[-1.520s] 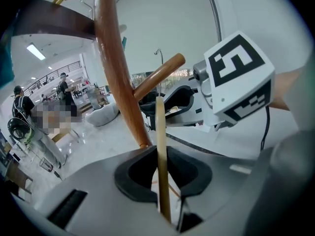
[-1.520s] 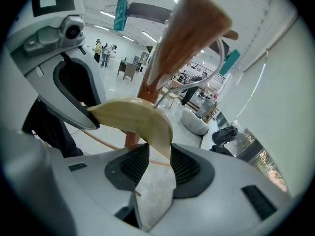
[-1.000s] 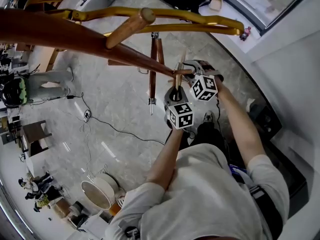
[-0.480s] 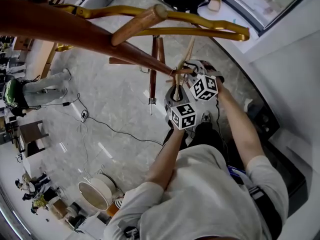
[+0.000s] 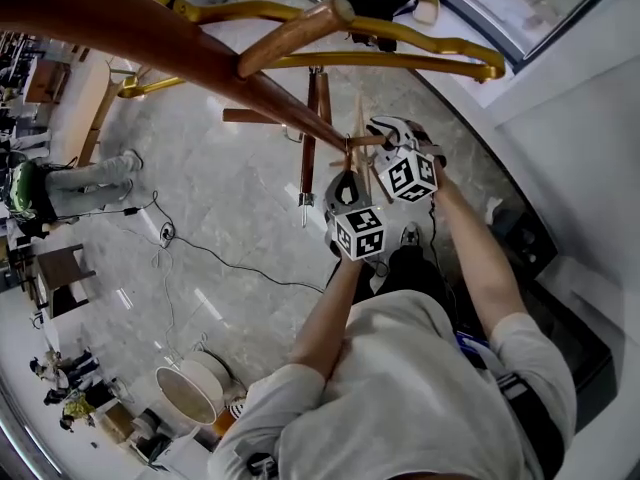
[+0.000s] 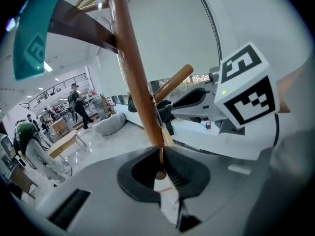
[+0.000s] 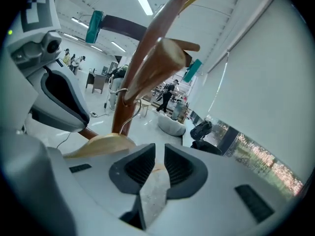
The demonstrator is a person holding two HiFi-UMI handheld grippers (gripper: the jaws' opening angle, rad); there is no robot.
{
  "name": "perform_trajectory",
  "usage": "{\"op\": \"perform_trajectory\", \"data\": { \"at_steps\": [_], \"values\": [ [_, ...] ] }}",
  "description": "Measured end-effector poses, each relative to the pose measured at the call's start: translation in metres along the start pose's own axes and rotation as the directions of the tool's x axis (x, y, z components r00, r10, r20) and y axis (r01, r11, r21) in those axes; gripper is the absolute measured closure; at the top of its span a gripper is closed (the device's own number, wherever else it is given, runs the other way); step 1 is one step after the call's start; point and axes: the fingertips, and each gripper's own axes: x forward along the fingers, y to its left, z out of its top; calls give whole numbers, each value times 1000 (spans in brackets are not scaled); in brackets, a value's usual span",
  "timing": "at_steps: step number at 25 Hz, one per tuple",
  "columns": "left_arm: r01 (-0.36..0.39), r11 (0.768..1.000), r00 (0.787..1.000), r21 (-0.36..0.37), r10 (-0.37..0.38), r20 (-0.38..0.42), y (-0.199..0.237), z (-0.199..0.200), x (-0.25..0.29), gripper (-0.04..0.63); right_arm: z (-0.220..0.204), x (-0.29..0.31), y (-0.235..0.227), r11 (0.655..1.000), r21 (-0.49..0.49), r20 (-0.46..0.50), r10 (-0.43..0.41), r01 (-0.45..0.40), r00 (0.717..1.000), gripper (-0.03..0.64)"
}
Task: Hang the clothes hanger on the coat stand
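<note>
Head view: looking steeply down along the coat stand (image 5: 150,38), dark brown pole slanting from top left to the middle over a grey marble floor (image 5: 230,228), with golden curved bars (image 5: 400,61) crossing above. Reaching in with both arms. Left gripper (image 5: 349,176) brought up under the pale wooden clothes hanger (image 5: 359,128), close against the pole low down, with the right gripper (image 5: 372,148) just beside it on the right and the marker cubes close together. Left gripper view: clenched on the clothes hanger's thin edge, pads pinched onto the wood after closing further just now. Behind that, the pole rising in line with the jaws, a peg (image 6: 172,82) jutting to the right, and the right gripper's body just past it. Right gripper view: drawn in to a narrow slit after closing just now, pressing on nothing that can be made out. Clothes hanger's pale curved shoulder lying just outside the left-hand pad, not between the two. Ahead, the pole again, a blunt peg (image 7: 167,53) pointing back toward the camera, and the wire hook (image 7: 129,102) bending beside the pole below that peg. Impossible to tell whether hooked over anything.
</note>
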Motion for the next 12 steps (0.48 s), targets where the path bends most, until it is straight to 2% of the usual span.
{"op": "perform_trajectory", "data": {
  "at_steps": [7,12],
  "values": [
    [68,998,995,16,-69,72,0,2,-10,578,-24,-39,-4,981,169,-54,-84,92,995,572],
    [156,987,975,25,-158,157,4,9,-19,583,-30,-61,7,950,259,-100,-153,174,983,586]
  ]
}}
